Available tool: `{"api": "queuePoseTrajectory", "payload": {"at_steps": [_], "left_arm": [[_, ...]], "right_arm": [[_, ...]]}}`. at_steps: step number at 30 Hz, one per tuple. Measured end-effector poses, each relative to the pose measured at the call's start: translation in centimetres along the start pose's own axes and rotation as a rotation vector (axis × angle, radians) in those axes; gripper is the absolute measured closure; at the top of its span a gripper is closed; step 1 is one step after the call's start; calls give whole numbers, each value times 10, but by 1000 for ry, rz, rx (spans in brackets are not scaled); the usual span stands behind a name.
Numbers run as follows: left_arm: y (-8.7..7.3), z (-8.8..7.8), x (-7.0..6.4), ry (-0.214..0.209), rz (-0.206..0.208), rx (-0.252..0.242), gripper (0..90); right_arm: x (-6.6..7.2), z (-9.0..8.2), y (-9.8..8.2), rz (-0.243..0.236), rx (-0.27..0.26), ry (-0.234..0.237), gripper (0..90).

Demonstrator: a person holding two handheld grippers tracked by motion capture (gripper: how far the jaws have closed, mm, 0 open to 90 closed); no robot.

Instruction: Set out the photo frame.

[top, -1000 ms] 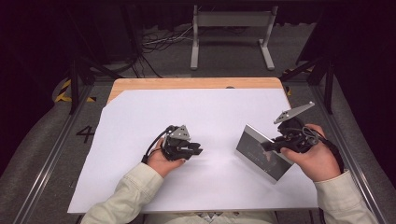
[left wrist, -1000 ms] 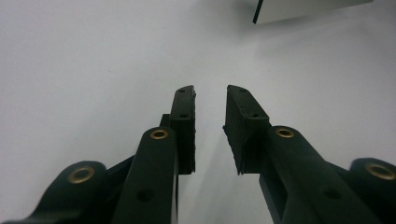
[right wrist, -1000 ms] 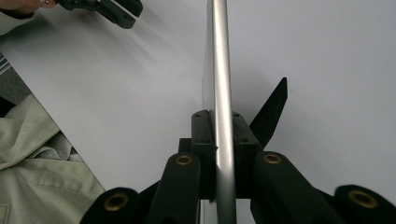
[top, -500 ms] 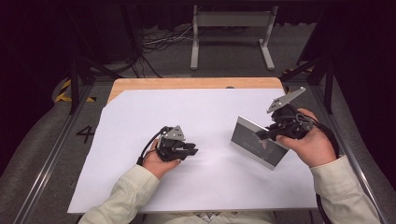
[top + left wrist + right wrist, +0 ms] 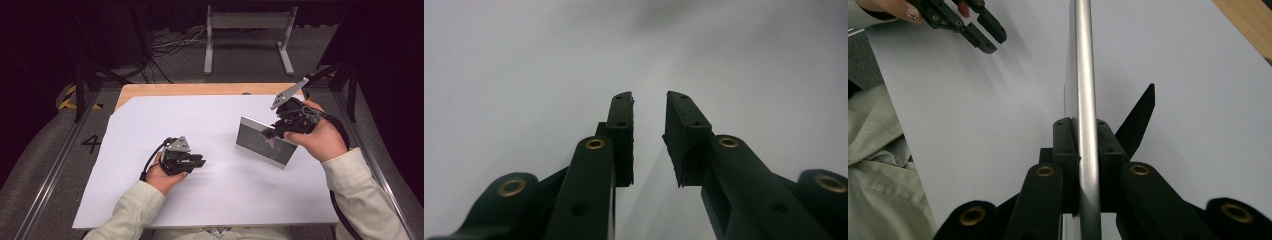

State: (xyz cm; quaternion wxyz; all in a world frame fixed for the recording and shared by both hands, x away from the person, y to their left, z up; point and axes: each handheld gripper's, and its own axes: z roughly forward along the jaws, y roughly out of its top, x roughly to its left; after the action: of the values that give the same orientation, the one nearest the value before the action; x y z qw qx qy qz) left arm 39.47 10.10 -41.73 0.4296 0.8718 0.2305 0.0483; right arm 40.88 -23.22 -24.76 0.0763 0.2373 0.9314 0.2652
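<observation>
A flat silver picture frame (image 5: 262,142) with a dark face is held tilted above the white sheet at the right. My right gripper (image 5: 270,134) is shut on the frame's upper right edge. In the right gripper view the frame's thin metal edge (image 5: 1082,60) runs straight up between the pads of my right gripper (image 5: 1082,130), and a black back stand (image 5: 1138,117) sticks out to its right. My left gripper (image 5: 201,162) lies low over the sheet at centre left, pointing right. Its jaws (image 5: 649,107) stand apart with nothing between them.
A white sheet (image 5: 210,120) covers most of the wooden tabletop (image 5: 200,89). A grey metal stand (image 5: 247,22) and cables are on the floor beyond the table. Metal rails (image 5: 55,165) run along both sides. The left gripper (image 5: 985,35) appears at the top left of the right gripper view.
My right hand has carried the frame up and farther across the table, a little to the left. The left hand has hardly moved.
</observation>
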Motion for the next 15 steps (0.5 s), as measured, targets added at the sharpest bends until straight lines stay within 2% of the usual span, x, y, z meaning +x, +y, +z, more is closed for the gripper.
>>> {"api": "queuePoseTrajectory", "payload": {"at_steps": [5, 15], "left_arm": [[-4, -5, 1, 10, -16, -4, 742], [-6, -7, 3, 17, -19, -7, 741]], "right_arm": [[-5, 7, 17, -60, 19, 5, 840], [-12, 23, 37, -133, 28, 36, 840]]}}
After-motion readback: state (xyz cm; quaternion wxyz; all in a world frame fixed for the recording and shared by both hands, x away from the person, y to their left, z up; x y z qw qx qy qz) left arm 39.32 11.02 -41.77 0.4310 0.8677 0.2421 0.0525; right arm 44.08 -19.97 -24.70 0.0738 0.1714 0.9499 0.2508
